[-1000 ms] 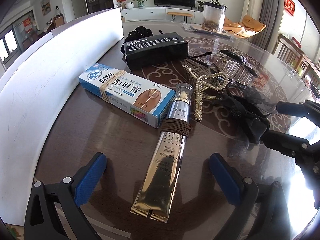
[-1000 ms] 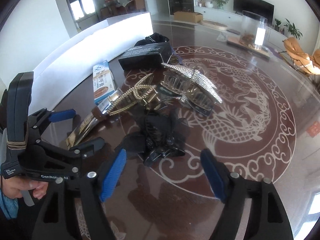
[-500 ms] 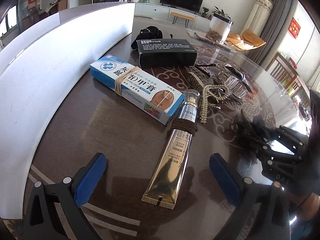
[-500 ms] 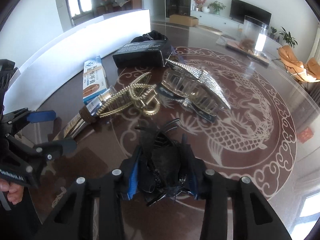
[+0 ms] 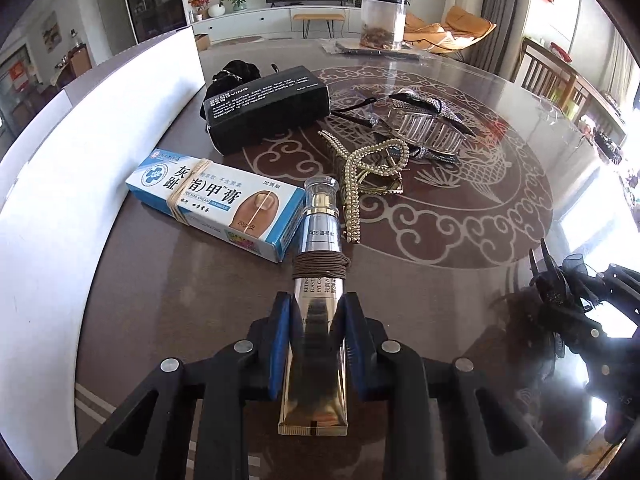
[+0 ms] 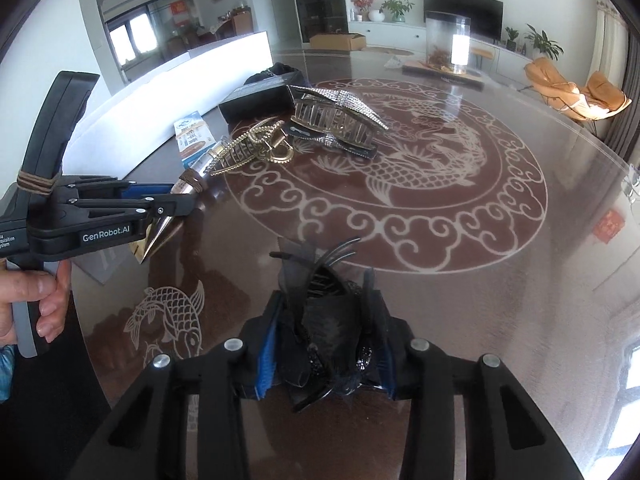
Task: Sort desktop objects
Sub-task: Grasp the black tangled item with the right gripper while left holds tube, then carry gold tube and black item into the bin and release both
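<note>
With both tools loaded, lift straight up.
Left gripper (image 5: 317, 340): pinched on the gold tube (image 5: 318, 320), beside the blue box (image 5: 216, 204).
Right gripper (image 6: 326, 344): clamped on the black hair clip (image 6: 324, 320), clear of the table (image 6: 500, 280).

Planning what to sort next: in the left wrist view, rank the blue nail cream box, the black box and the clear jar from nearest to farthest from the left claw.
From the left claw, shut on the gold tube:
1. Blue nail cream box, just ahead, to the left.
2. Black box, farther back, near the white board.
3. Clear jar, at the table's far edge, slightly right.
</note>
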{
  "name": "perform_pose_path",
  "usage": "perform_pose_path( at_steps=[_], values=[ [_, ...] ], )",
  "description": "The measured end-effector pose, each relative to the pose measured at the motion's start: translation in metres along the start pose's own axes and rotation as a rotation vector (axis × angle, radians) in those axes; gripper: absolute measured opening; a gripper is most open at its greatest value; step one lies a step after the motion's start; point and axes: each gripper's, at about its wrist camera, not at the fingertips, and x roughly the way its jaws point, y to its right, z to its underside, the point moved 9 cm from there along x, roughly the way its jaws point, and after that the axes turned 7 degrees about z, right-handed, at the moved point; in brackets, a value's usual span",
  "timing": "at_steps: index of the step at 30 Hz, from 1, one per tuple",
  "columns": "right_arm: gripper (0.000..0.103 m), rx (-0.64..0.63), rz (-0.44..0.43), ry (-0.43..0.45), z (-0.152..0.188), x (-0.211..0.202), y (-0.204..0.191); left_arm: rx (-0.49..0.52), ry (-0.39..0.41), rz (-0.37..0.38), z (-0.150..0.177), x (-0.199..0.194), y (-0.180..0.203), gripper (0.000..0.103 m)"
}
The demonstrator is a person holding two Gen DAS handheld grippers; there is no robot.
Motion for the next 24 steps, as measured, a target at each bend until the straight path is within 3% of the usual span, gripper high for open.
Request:
perform_pose_path(
  at_steps=[5, 14, 18, 24],
  values=[
    [0.041, 0.045, -0.014, 0.031, 0.004, -0.022, 0.008, -0.093, 0.039, 0.103, 0.015, -0.033, -0.007, 0.026],
    [0.041, 0.026, -0.052, 0.076, -0.03, -0.04, -0.011, -0.158, 0.227, 0.098, 0.005, -0.125, -0.038, 0.026],
    [0.041, -0.043, -0.117, 0.12, -0.072, -0.046, -0.059, -0.227, 0.291, 0.065, -0.007, -0.169, -0.086, 0.026],
    [0.041, -0.22, -0.239, 0.242, -0.168, -0.058, -0.184, -0.33, 0.313, -0.057, -0.019, -0.205, -0.199, 0.026]
  ],
)
